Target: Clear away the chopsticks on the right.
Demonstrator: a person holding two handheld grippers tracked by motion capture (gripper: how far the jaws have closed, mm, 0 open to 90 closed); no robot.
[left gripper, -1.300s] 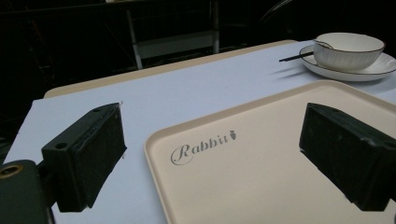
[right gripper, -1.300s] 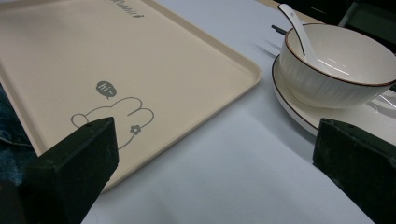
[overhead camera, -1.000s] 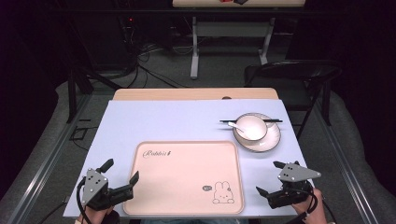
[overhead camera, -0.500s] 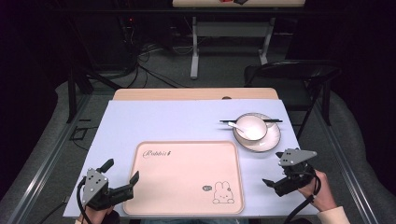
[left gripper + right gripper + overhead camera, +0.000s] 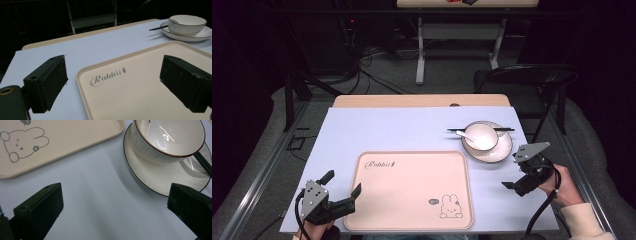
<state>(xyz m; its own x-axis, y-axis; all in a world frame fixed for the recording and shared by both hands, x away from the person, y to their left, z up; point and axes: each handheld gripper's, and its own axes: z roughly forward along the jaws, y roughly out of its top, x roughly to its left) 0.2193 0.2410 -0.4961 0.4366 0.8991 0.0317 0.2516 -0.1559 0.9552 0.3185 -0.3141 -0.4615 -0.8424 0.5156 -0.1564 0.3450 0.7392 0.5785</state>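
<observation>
Both your tongs spread wide, holding nothing, low over the tabletop point(image 5: 412, 127).

Your left tongs point(image 5: 343, 191) straddle the near-left corner of the pink rabbit tray point(image 5: 412, 190), one jaw over the tray, the other over the bare sheet. Your right tongs point(image 5: 512, 182) hover right of the tray, just short of the saucer point(image 5: 504, 150). The bowl point(image 5: 480, 137) sits on that saucer with a spoon point(image 5: 466, 134) inside; black chopsticks point(image 5: 504, 130) lie across the saucer's far side.
</observation>
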